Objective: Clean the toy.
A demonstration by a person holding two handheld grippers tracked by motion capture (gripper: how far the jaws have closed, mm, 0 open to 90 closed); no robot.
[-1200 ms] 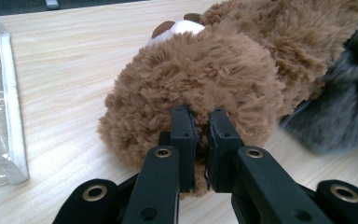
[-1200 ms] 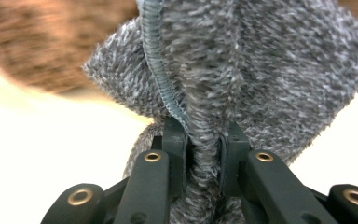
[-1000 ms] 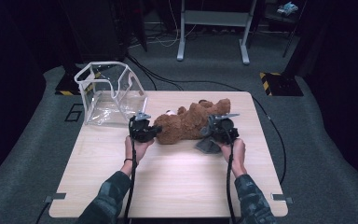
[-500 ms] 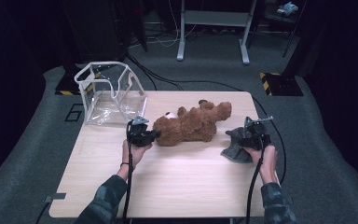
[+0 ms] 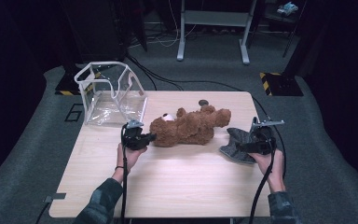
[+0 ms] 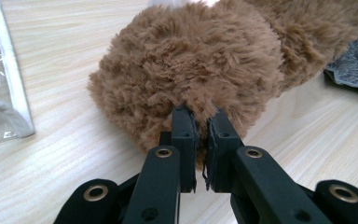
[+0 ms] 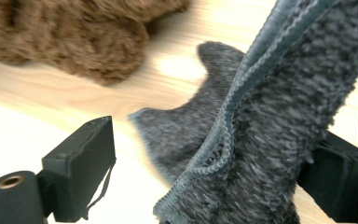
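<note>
A brown teddy bear [image 5: 191, 127] lies on its side in the middle of the wooden table [image 5: 177, 182]. My left gripper [image 5: 150, 138] is shut on the fur of its head [image 6: 191, 70], jaws nearly together [image 6: 200, 116]. A grey knitted garment [image 5: 237, 142] lies crumpled at the bear's right, apart from it. My right gripper [image 5: 242, 147] is over it; its jaws have just been opening and stand wide [image 7: 209, 172]. The garment [image 7: 270, 116] hangs between them, leaning on the right jaw, unpinched.
A clear plastic bag with white trim [image 5: 109, 93] stands open at the table's back left, close to the left gripper. A small dark round object [image 5: 203, 102] lies behind the bear. The table's right edge is just beyond the right hand.
My right gripper moved right, away from the bear, taking the grey garment with it, and its jaws opened wide. The left gripper kept its hold on the bear's head.
</note>
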